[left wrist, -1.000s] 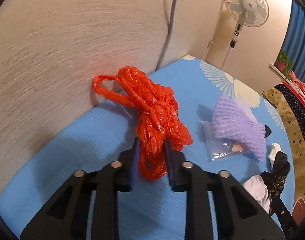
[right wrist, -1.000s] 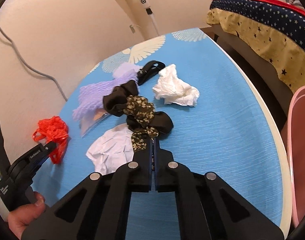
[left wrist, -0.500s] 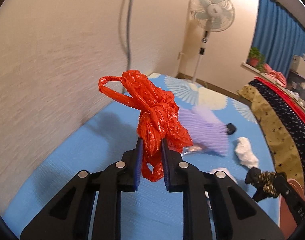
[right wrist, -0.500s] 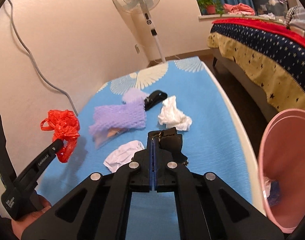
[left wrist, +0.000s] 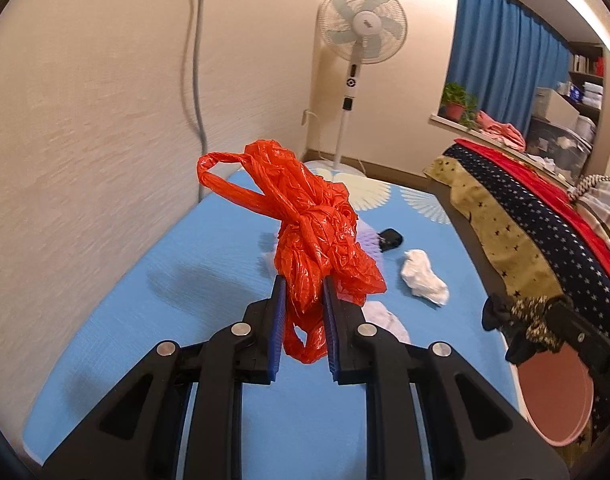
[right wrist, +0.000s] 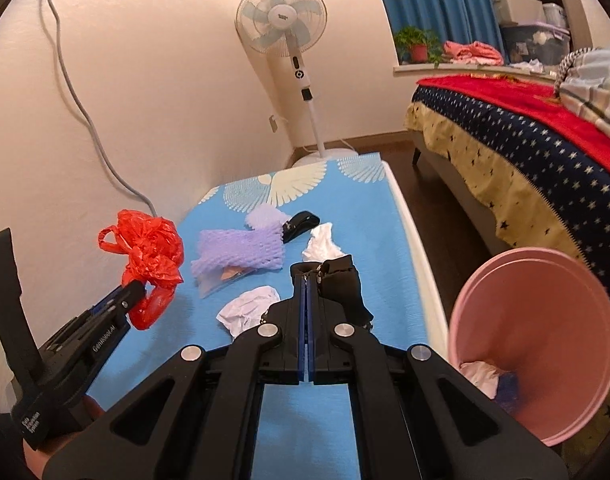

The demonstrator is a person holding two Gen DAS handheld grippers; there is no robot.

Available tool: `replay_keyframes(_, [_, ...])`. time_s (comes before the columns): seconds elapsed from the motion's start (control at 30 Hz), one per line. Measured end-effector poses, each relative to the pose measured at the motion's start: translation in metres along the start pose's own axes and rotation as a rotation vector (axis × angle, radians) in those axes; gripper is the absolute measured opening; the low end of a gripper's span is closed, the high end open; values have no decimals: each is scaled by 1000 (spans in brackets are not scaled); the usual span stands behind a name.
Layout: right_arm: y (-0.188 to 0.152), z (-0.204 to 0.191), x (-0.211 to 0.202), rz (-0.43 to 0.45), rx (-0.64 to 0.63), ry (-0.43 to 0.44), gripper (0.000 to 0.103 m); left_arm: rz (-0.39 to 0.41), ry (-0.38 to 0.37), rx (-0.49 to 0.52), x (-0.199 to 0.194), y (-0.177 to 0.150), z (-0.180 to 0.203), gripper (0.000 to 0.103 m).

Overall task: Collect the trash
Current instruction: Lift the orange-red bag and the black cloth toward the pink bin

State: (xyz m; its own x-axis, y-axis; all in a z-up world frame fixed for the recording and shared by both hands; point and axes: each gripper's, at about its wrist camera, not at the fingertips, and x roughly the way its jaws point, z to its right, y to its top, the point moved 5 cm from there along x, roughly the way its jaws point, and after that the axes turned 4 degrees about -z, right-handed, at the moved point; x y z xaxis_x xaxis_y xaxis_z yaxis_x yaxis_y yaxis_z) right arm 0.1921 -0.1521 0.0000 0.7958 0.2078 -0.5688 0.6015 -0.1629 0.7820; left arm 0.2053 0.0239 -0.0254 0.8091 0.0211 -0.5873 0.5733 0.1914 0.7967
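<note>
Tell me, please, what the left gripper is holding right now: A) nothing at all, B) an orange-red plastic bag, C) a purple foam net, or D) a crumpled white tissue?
B: the left gripper has its blue pads pressed on the orange-red plastic bag, which hangs clear of the blue tabletop.

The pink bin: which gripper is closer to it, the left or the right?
Right. The right gripper, shut on a black cloth, is just beside the pink bin; the left gripper, holding a red bag, is across the table.

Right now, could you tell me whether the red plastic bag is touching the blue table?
Apart. In the right wrist view the red plastic bag hangs from the left tongs, clear above the blue table.
</note>
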Motion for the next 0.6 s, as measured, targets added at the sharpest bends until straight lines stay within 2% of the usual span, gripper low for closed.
replay_keyframes(0.6, [1,19,-68,71,-37,-72,1,13,-81,83,-46,-24,29,18])
